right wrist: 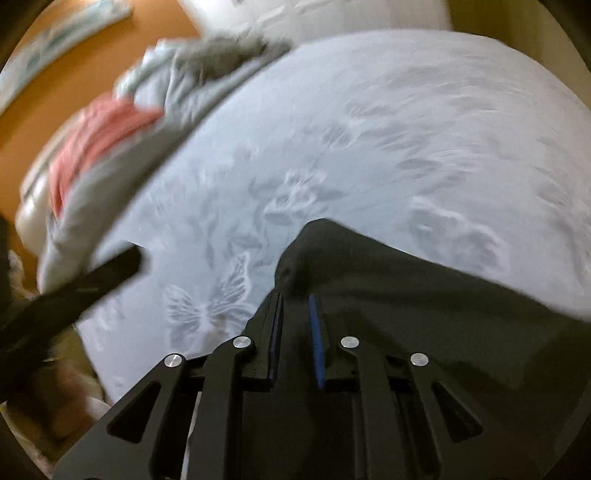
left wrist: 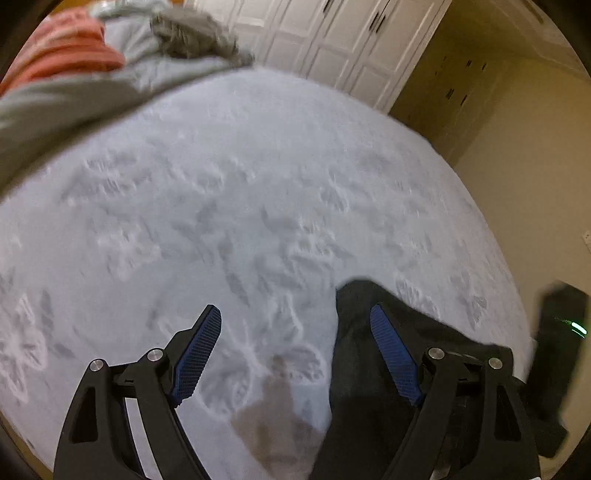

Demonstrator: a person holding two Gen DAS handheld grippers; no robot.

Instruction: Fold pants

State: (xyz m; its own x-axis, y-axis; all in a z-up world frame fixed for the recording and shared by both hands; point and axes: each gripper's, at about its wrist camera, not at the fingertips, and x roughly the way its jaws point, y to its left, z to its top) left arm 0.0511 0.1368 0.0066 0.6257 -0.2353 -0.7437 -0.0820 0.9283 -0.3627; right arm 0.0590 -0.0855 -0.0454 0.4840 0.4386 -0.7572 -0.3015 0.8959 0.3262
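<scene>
Two views here, starting with the left wrist one. Looking down on a bed [left wrist: 258, 166] with a pale sheet full of flowers and butterflies. Left claw [left wrist: 294, 310] hanging over the sheet with its blue pads wide apart, gripping nothing. Dark pants [left wrist: 362, 387] lying at the near right side of the bed, partly under the right-hand finger of this claw, not between the pads. Far off at the top left, a heap of grey clothes [left wrist: 192, 33] and a pink cloth [left wrist: 62, 44] sitting well apart from the pants. White cupboard doors [left wrist: 332, 37] standing behind the bed.

Now moving to the right wrist view. Right claw [right wrist: 295, 297] nearly closed, pads close together, looking clamped on dark cloth. Raised corner of the pants [right wrist: 321, 229] poking up just past the fingertips, the rest spreading out to the right over the sheet. Everything a bit blurry here.

Judging the step: most likely carrying one end of the pants across to make a fold, one claw gripping and the other one free.

Thinking about the next move: probably laying the held corner down flat on the rest of the pants, edges lining up. Likely needing the free left claw for pinning or smoothing the cloth, keeping it from bunching up or sliding off the bed.
</scene>
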